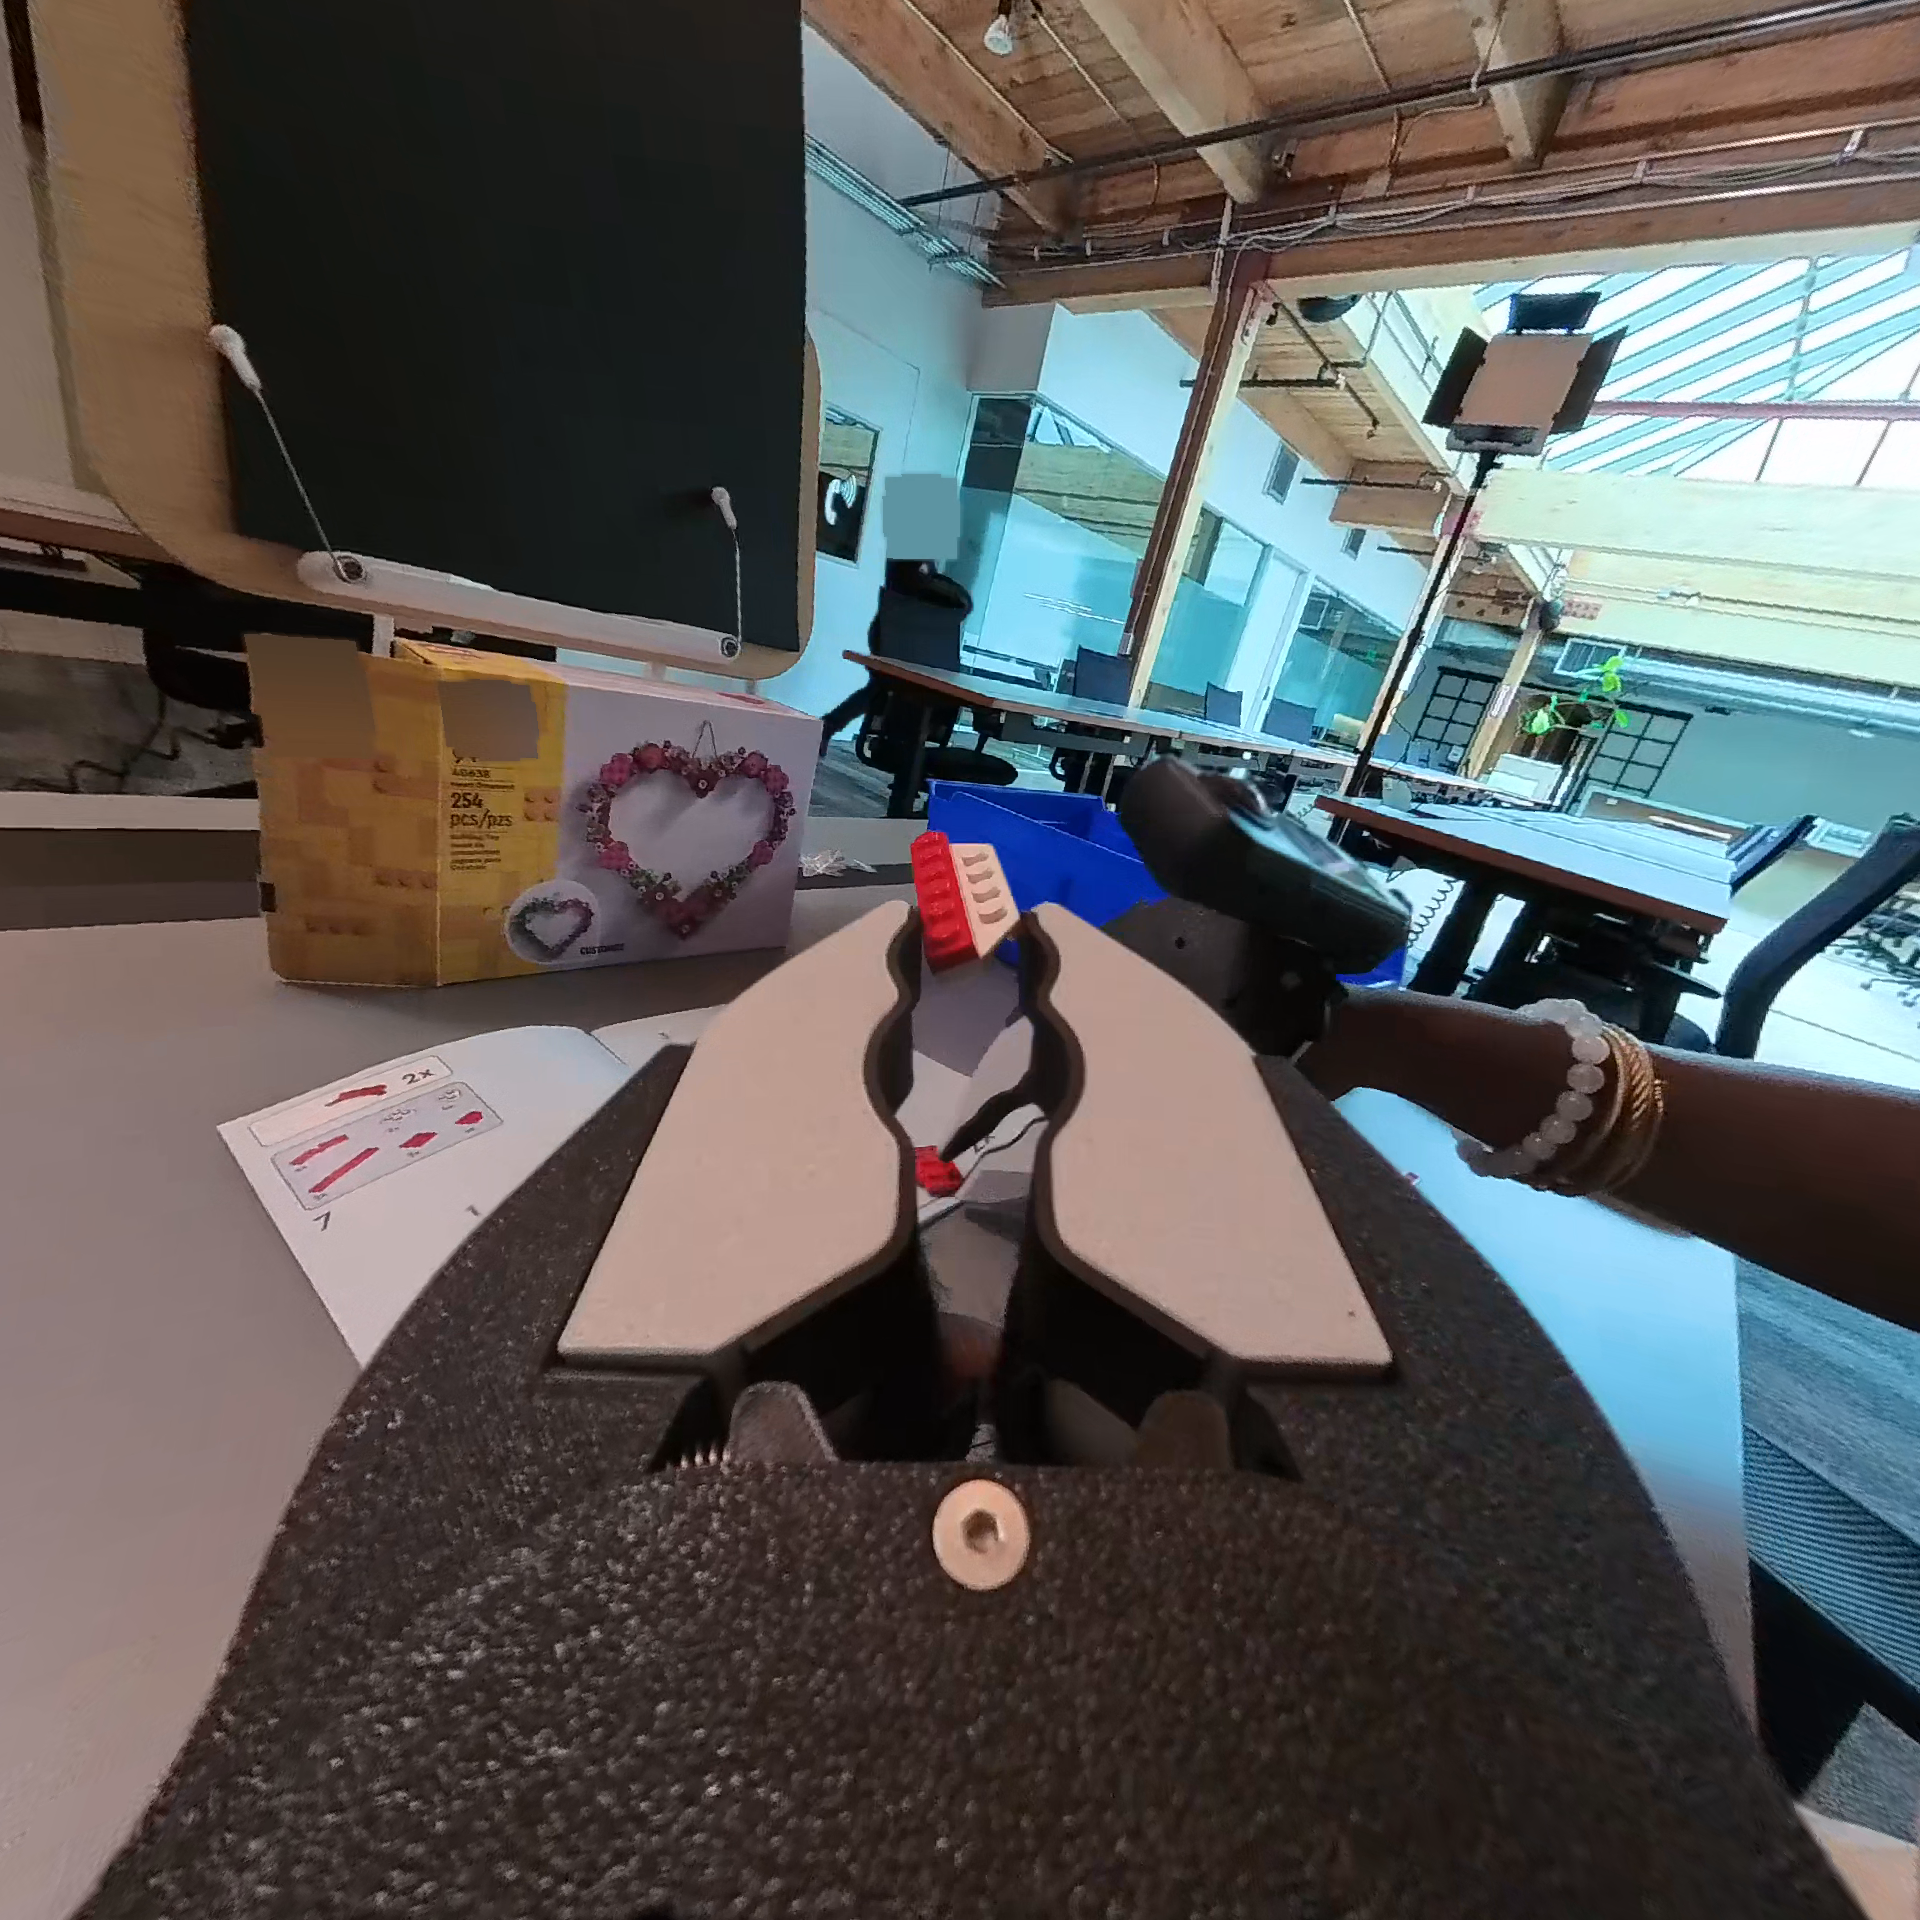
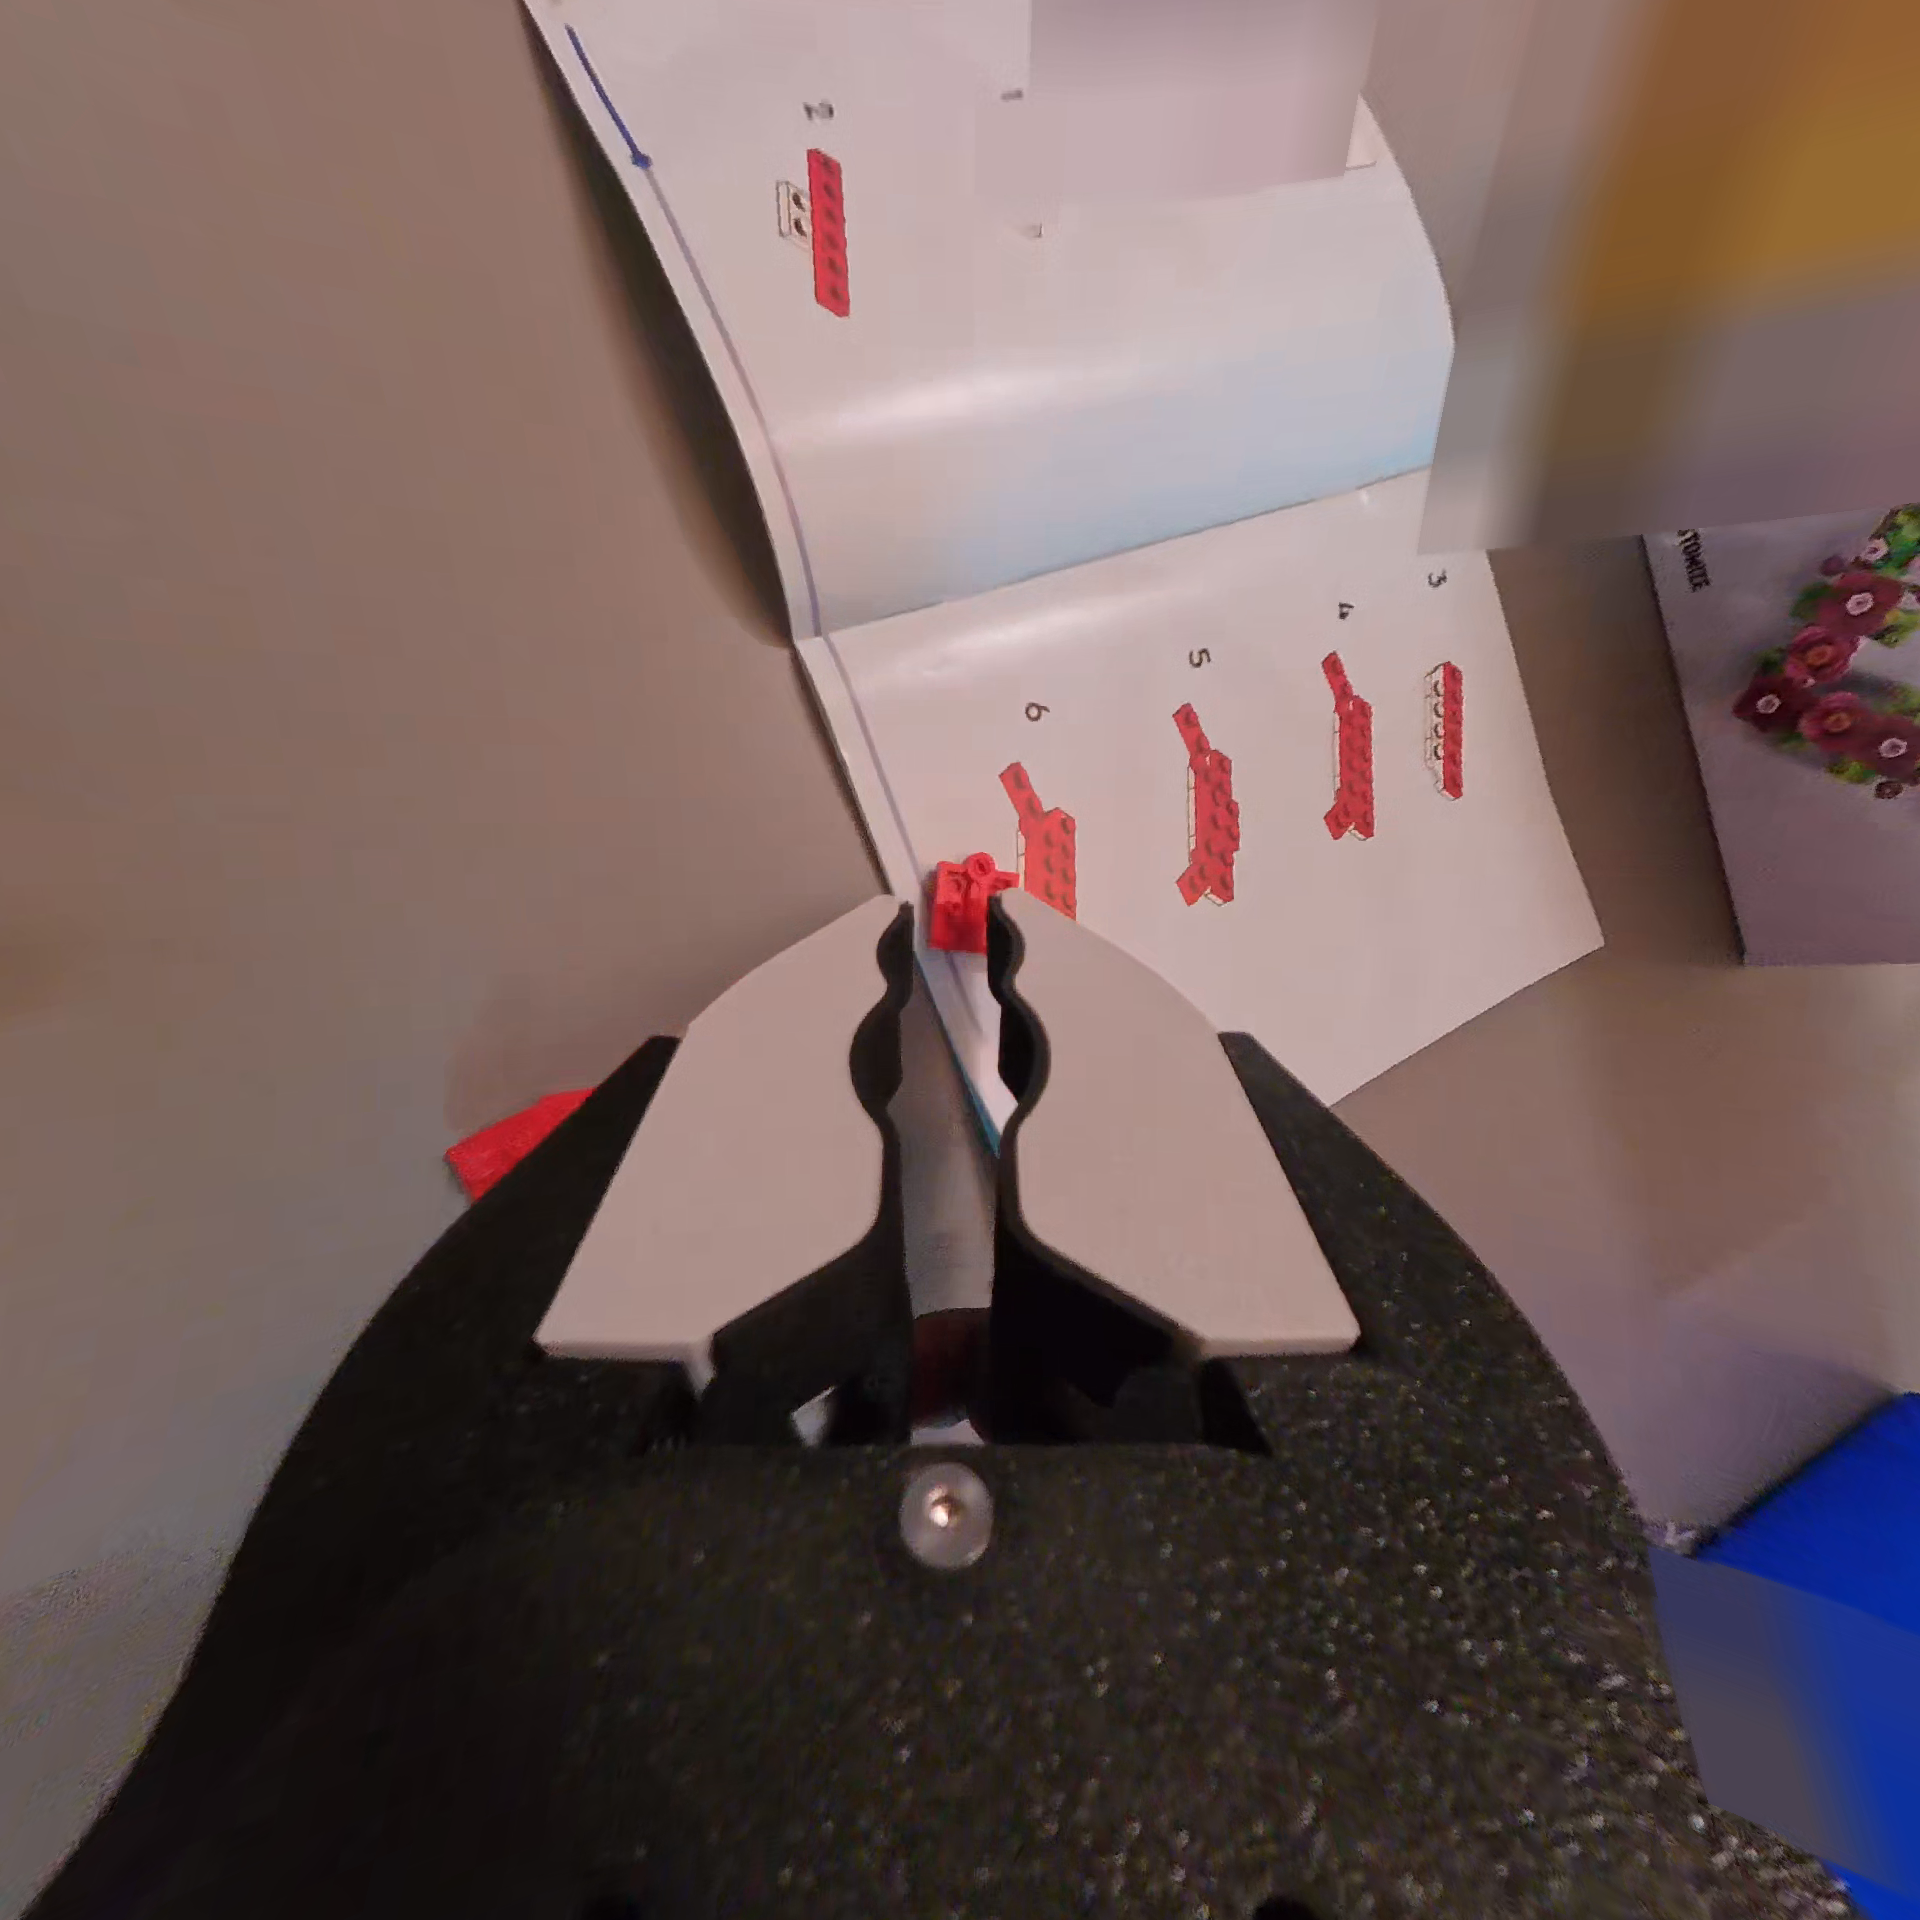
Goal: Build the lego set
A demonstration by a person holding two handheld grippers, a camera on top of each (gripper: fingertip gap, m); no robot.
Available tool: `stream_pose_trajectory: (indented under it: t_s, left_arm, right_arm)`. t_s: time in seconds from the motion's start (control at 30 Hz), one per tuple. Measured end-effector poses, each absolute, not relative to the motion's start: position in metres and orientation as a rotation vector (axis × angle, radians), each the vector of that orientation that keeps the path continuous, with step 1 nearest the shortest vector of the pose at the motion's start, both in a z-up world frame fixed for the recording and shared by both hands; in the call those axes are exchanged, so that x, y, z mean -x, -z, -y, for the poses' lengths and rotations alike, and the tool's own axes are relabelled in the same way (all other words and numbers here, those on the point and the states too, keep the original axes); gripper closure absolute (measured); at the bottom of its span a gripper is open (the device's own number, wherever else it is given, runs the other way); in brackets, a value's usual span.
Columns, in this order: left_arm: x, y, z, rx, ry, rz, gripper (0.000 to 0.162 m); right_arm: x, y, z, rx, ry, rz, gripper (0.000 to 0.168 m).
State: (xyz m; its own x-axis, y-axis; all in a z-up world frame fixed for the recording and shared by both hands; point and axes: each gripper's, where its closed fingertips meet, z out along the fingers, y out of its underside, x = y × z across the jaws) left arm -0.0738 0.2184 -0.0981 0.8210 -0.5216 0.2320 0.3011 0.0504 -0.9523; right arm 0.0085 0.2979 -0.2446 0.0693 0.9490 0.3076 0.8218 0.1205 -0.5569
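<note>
My left gripper [image 1: 966, 935] is shut on a red and white lego assembly [image 1: 958, 896], held up above the table with its studs facing left. My right gripper [image 2: 951, 920] is shut on a small red lego piece [image 2: 964, 902], pointing down over the open instruction booklet [image 2: 1195, 790]. In the left wrist view the right gripper's tip and its small red piece [image 1: 938, 1172] show low between my left fingers, above the booklet [image 1: 416, 1132]. Another red piece [image 2: 509, 1138] lies on the table left of the right gripper, partly hidden by it.
The yellow and white lego box [image 1: 530, 821] stands on the grey table at the back left. A blue bin [image 1: 1039, 842] sits behind the left gripper; its corner shows in the right wrist view [image 2: 1829, 1496]. A person's forearm with bracelets [image 1: 1579, 1122] reaches in from the right. One gripper's finger ends stand about 20 cm off the other's.
</note>
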Motion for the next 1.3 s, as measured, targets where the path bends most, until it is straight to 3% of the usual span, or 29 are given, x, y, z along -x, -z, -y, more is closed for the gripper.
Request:
stream_pose_trajectory:
  t_s: [0.17,0.37,0.5,0.7,0.83,1.0,1.3]
  left_arm:
    - [0.071,0.099,-0.218,1.392,0.642,-0.206,0.145]
    - [0.072,0.098,-0.218,1.386,0.615,-0.206,0.145]
    - [0.073,0.099,-0.219,1.389,0.613,-0.204,0.145]
    - [0.072,0.1,-0.219,1.396,0.623,-0.207,0.145]
    - [0.07,0.101,-0.219,1.401,0.621,-0.215,0.145]
    - [0.069,0.103,-0.219,1.412,0.605,-0.227,0.145]
    - [0.066,0.107,-0.22,1.435,0.602,-0.247,0.145]
  right_arm:
    - [-0.008,0.248,-0.293,1.819,-0.387,1.729,0.159]
    - [0.018,0.207,-0.237,2.335,-1.604,1.103,0.158]
    - [-0.007,0.234,-0.277,2.428,-1.212,1.028,0.143]
    - [-0.022,0.208,-0.27,2.028,-0.792,1.489,0.161]
    - [-0.017,0.23,-0.242,1.833,-0.53,1.796,0.15]
    - [-0.006,0.252,-0.245,1.968,-0.497,1.71,0.15]
    - [0.005,0.241,-0.229,1.634,-0.608,1.975,0.153]
